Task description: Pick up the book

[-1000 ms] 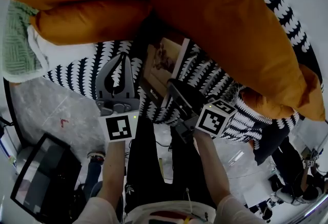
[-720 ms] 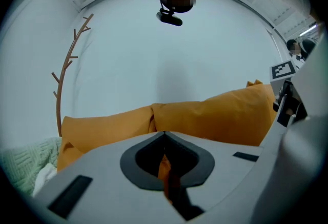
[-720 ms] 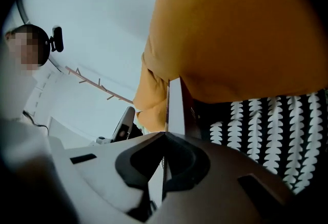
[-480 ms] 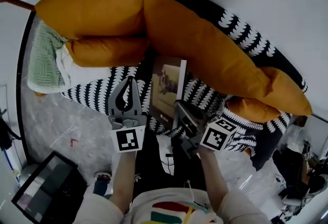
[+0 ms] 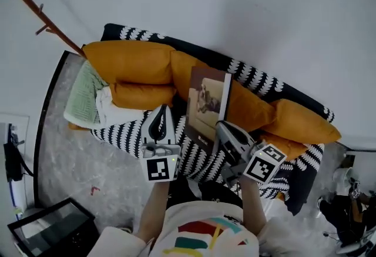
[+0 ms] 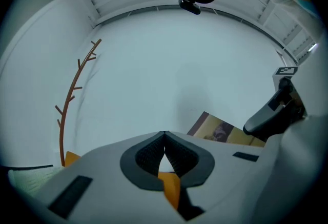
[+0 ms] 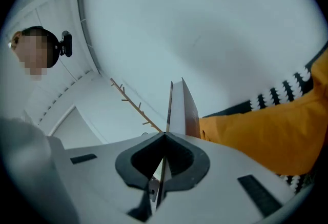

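The book hangs upright in the air in front of the sofa, its brown picture cover facing me. My right gripper is shut on its lower right edge. In the right gripper view the book stands edge-on, and a thin cover runs down between the closed pads of the right gripper. My left gripper hovers just left of the book, apart from it. Its jaws meet at the tips with nothing between them, as the left gripper view shows. There the book is seen off to the right.
Below stands a black-and-white patterned sofa with orange cushions, a green blanket and a white pillow. A brown branch-like coat rack leans on the white wall. A dark screen sits on the grey floor at lower left.
Both grippers have risen, and the book has come up off the sofa seat with the right one. The whole view has pulled back, so the sofa looks smaller and farther below.
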`<state>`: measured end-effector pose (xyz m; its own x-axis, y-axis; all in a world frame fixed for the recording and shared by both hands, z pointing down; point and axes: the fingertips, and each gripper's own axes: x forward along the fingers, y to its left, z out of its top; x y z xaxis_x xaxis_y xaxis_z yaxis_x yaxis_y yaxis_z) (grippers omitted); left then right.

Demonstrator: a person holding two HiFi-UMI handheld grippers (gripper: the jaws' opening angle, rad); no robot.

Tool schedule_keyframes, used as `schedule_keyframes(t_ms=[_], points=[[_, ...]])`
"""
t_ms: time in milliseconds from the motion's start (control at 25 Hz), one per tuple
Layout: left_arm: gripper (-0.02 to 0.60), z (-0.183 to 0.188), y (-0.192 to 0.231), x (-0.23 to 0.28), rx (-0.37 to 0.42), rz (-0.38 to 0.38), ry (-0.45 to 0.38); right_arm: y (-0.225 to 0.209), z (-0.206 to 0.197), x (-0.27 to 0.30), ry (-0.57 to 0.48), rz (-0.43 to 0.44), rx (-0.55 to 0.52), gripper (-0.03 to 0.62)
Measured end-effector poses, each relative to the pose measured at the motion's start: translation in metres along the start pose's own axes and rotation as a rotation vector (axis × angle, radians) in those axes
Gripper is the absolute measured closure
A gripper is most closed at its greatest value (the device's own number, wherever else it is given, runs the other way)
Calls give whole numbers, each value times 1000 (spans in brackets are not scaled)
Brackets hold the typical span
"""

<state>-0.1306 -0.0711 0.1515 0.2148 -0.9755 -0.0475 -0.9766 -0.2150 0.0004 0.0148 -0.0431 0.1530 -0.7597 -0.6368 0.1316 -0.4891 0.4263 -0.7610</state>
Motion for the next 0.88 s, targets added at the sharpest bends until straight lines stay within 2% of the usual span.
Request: schedule_keyframes(t_ms=[240, 400, 720, 880], points=[[574, 79, -29, -14, 13, -10, -118, 58, 49, -44, -59, 38, -187, 580], [574, 117, -55, -18, 43, -35, -190, 77, 82, -78, -124, 56, -273, 580], [574, 149, -97, -25, 78, -98, -249, 100, 108, -125, -226, 69, -371, 581], [574, 164, -106, -27, 88, -116, -292, 104, 108, -138, -245, 78, -371, 582]])
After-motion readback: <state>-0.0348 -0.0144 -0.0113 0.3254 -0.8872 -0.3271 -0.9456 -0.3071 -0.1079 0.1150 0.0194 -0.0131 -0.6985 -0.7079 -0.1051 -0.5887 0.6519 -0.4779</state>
